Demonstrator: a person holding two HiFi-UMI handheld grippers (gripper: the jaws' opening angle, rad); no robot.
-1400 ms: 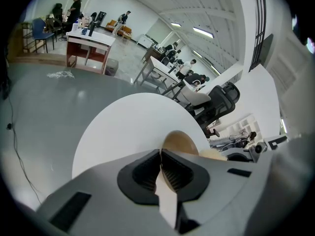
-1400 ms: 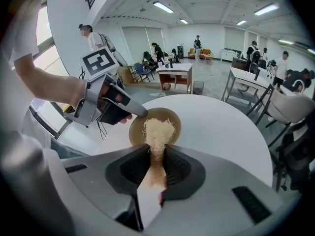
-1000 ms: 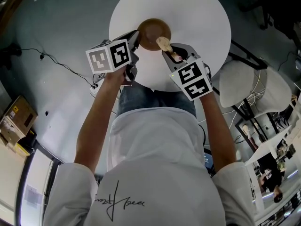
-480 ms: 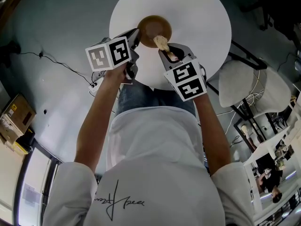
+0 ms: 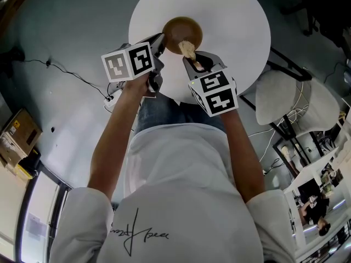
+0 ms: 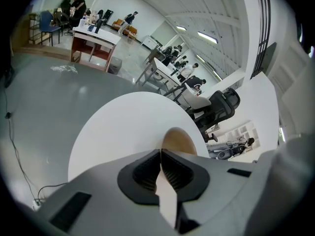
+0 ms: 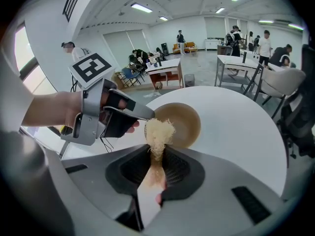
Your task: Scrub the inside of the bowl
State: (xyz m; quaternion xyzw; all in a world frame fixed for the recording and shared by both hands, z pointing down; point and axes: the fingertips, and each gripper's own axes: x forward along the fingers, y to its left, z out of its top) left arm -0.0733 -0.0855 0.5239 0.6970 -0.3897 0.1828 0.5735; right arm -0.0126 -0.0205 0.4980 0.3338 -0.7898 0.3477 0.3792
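bowl: a brown bowl (image 5: 182, 30) stands upright on the round white table (image 5: 236, 26), toward the person's side of it.
left gripper: the left gripper (image 5: 160, 40) comes in from the bowl's left; its jaws are pressed nearly together on the rim, and in its own view the bowl (image 6: 179, 140) shows just past the tips (image 6: 161, 154).
right gripper: the right gripper (image 5: 193, 62) is clamped on a tan fibrous scrubber (image 5: 188, 49), whose frayed tuft sticks out beyond the tips.
scrubber and bowl: in the right gripper view the tuft (image 7: 158, 131) sits at the bowl's (image 7: 179, 124) near rim, just beside the left gripper's tips (image 7: 146, 114); whether it touches the inside cannot be told.
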